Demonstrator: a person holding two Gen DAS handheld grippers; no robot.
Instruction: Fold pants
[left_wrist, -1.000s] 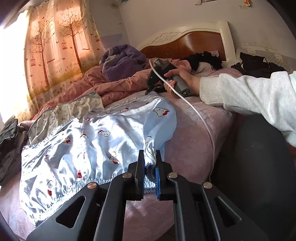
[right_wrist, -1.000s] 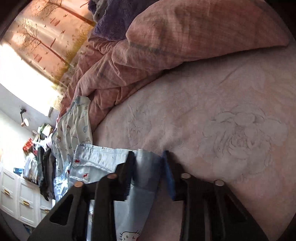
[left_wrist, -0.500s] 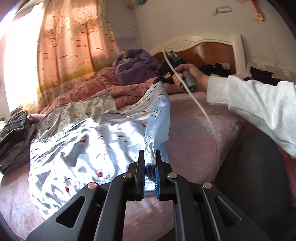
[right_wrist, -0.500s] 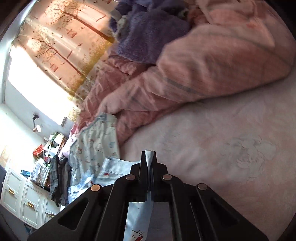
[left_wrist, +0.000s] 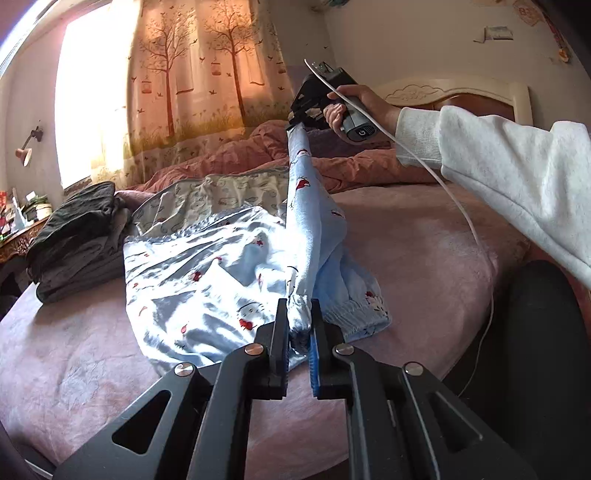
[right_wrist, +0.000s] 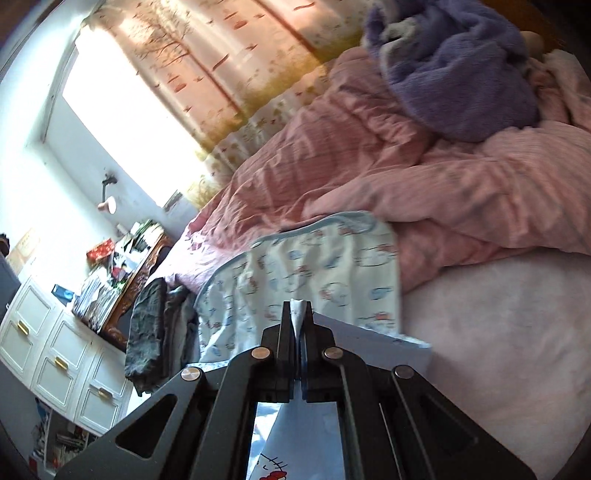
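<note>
The left gripper is clamping the gathered elastic edge of the pale blue pants, its two fingers closed on a bunched fold of the cloth. From that grip the fabric is stretching in a taut band up and away to the right gripper, which is pinching the far end of the same pants above the bed; in the right wrist view its fingers are closed on a thin white sliver of cloth. A hand in a white sleeve is holding that gripper's handle, and a white cable is trailing from it down past the bed's edge.

The rest of the pants is lying crumpled on the bed's pink sheet, below the raised band. Behind the pants on the bed is lying a white printed garment. Beyond it a pink quilt is heaped along the bed, with a purple fleece on top of it. A stack of dark folded clothes is sitting on the bed beside the pants, toward the window curtain.
</note>
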